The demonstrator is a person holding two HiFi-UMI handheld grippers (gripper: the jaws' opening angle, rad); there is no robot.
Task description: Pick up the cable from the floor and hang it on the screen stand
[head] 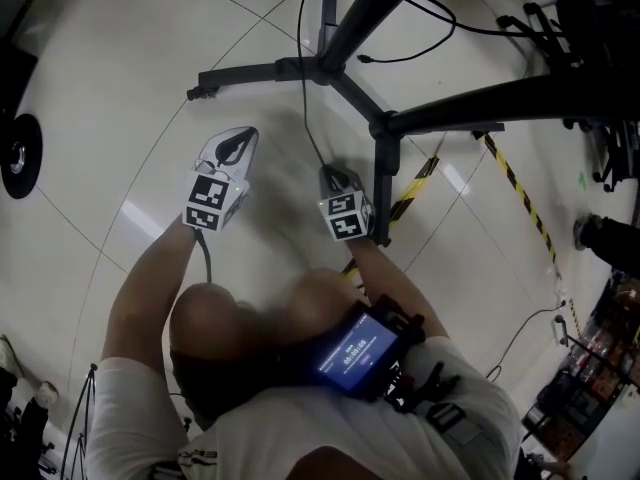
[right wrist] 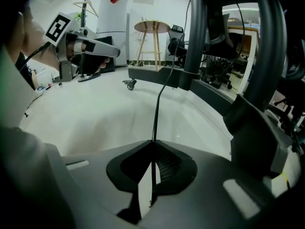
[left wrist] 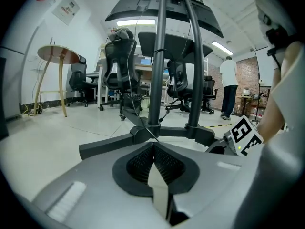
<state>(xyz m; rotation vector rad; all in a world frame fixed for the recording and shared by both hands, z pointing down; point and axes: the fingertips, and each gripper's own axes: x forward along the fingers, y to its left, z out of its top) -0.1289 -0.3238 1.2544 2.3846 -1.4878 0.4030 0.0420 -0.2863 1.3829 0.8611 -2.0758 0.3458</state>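
Now, right tool (right wrist: 153, 147) tight on the cable (right wrist: 157, 113); left tool (left wrist: 153, 147) together, empty.

Dim, fisheye-warped views; ceiling strip light (left wrist: 136, 22) glare, blurred foreground.

Pale, perhaps tiled floor (head: 120, 118) (black stand base (head: 262, 70), striped tape (head: 520, 193))
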